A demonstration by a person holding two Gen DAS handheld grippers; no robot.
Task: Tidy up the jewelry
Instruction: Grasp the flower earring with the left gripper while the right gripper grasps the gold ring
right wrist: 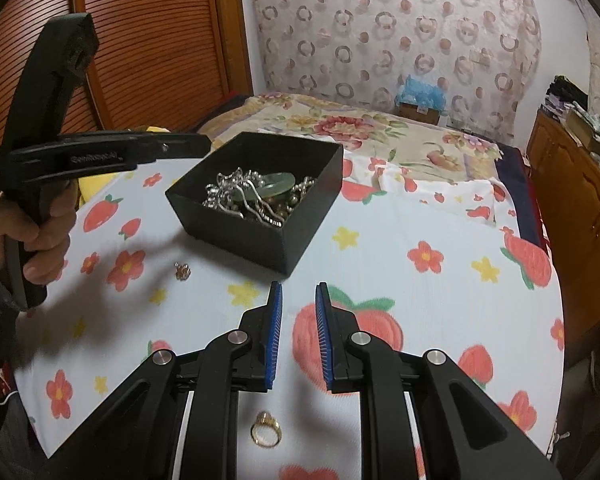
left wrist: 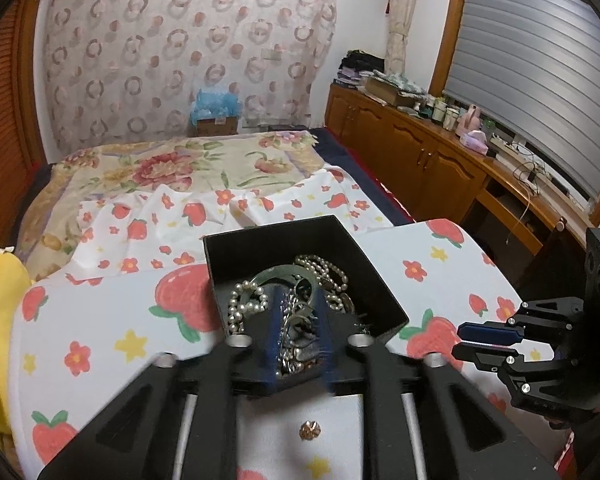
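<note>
Two loose pieces are lying on the surface (right wrist: 420,300): a gold ring (right wrist: 265,434) beneath the part-open, empty right tool (right wrist: 299,300), a small trinket (right wrist: 183,271) farther left. Beyond, the left tool (left wrist: 300,332) is gripping a chain (left wrist: 296,336) over the black box (right wrist: 256,196); snagging risks dragging the tangled jewelry out.

- black box (right wrist: 256,216): open, on tablecloth, full w/ tangled pearls, chains, green bangle
- gold ring (right wrist: 265,429): flat, near edge
- small brooch (right wrist: 183,271): left of box

black box (right wrist: 256,204) centre, bare cloth (right wrist: 420,300) rightward
</note>
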